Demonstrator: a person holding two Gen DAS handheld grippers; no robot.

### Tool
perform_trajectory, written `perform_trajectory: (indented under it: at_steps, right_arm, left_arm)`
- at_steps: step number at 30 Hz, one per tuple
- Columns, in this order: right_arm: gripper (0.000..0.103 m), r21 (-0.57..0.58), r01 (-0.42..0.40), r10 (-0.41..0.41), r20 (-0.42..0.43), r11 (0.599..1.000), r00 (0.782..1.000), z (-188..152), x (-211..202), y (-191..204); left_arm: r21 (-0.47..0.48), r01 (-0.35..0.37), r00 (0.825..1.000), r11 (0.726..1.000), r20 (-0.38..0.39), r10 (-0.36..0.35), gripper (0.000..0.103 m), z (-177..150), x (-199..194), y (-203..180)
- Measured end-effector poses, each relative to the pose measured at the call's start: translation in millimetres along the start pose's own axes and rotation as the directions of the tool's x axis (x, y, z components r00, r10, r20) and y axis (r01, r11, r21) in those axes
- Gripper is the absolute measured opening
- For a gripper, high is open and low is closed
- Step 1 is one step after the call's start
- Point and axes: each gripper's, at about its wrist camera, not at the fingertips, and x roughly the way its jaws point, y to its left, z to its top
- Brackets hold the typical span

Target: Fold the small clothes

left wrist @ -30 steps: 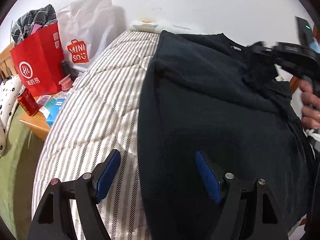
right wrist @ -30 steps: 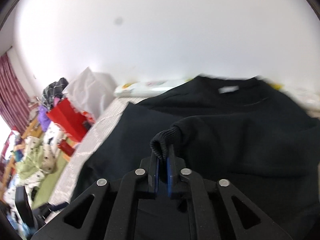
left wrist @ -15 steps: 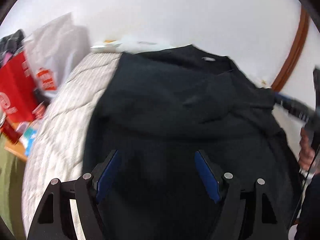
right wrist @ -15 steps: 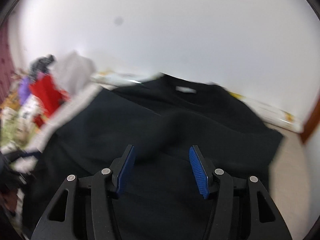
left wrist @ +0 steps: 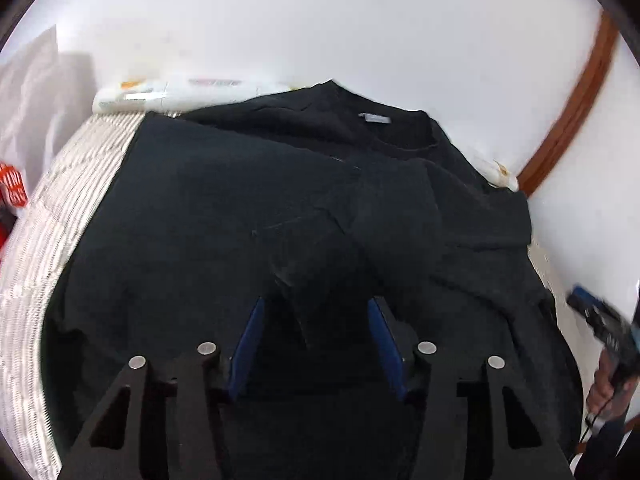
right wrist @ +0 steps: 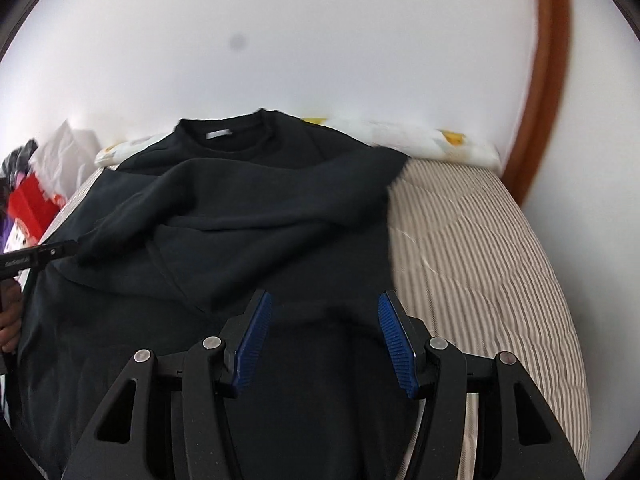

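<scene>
A black sweatshirt point(left wrist: 224, 216) lies spread on a striped mattress point(left wrist: 52, 208), collar with a white label at the far end. One sleeve is folded across the body point(right wrist: 224, 208). My left gripper point(left wrist: 316, 312) is open and empty above the lower middle of the sweatshirt, near the folded sleeve's cuff. My right gripper point(right wrist: 326, 308) is open and empty above the sweatshirt's point(right wrist: 280, 184) lower right part, close to its right edge. The right gripper also shows in the left wrist view point(left wrist: 600, 320), off the bed's right side.
The striped mattress point(right wrist: 480, 248) is bare to the right of the sweatshirt. A white pillow or bundle point(right wrist: 420, 136) lies along the wall. A red bag point(right wrist: 28, 204) and white bags point(right wrist: 64, 156) stand left of the bed. A brown door frame point(right wrist: 544, 80) is at right.
My right gripper let go of the sleeve cuff, opened and swung right. The sleeve now lies across the body. My left gripper moved right, over the sweatshirt.
</scene>
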Motion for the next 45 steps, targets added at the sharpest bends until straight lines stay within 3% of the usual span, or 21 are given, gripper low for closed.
perform_trajectory:
  at_steps: [5,6,7,8,13,15,18,23,28,34,36,45]
  right_arm:
    - [0.055,0.057,0.021,-0.021,-0.013,0.998,1.000,-10.9,-0.3,-19.9]
    - [0.055,0.066,0.021,-0.020,-0.020,0.998,1.000,-11.7,0.8,-21.5]
    - [0.055,0.077,0.019,-0.017,-0.028,0.997,0.999,-12.0,2.2,-23.1]
    - [0.055,0.084,0.015,-0.012,-0.032,0.996,0.999,-11.4,3.7,-24.1]
    - [0.055,0.060,0.020,-0.020,-0.011,0.998,1.000,-2.1,6.7,-17.2]
    - [0.055,0.055,0.016,-0.016,-0.007,0.998,1.000,5.1,12.8,-15.2]
    - [0.055,0.052,0.040,-0.040,-0.010,0.998,0.999,15.4,24.4,-14.3]
    - [0.055,0.099,0.040,-0.039,-0.007,0.994,0.999,31.7,38.7,-17.0]
    - [0.057,0.110,0.045,-0.043,-0.019,0.993,0.999,36.9,54.7,-12.7]
    - [0.061,0.077,0.128,-0.117,-0.134,0.989,0.984,25.6,88.6,-13.5]
    - [0.070,0.124,0.135,-0.120,-0.119,0.983,0.986,20.1,88.1,-20.1]
    - [0.070,0.106,0.137,-0.130,-0.069,0.985,0.989,14.9,48.1,-23.5]
  left_arm:
    - [-0.039,0.024,0.999,0.999,-0.034,-0.026,0.036,2.6,20.0,1.4]
    - [-0.038,0.019,0.999,0.999,-0.026,-0.020,0.030,2.5,20.2,-0.2]
    - [-0.032,0.009,1.000,0.999,-0.017,-0.009,0.011,3.1,20.6,-2.7]
    - [-0.013,-0.014,1.000,1.000,-0.010,0.013,0.009,3.5,20.4,-6.7]
    - [0.045,-0.056,0.995,0.997,0.089,0.052,0.008,13.3,-12.5,-13.0]
    - [0.041,-0.095,0.983,0.995,0.163,0.087,0.008,19.5,-35.7,-5.3]
    - [0.019,-0.131,0.974,0.991,0.188,0.126,0.008,26.3,-55.4,14.7]
    - [-0.015,-0.173,0.974,0.985,0.148,0.173,0.008,24.9,-62.5,52.5]
    - [-0.011,-0.200,0.976,0.980,0.083,0.200,0.008,7.4,-43.6,65.7]
    - [-0.037,-0.216,0.975,0.976,0.049,0.218,0.014,-3.4,-28.2,70.2]
    - [-0.028,-0.235,0.970,0.972,0.052,0.237,0.015,-3.6,-28.8,67.3]
    - [-0.014,-0.288,0.954,0.957,0.085,0.288,0.017,-10.9,-47.3,51.7]
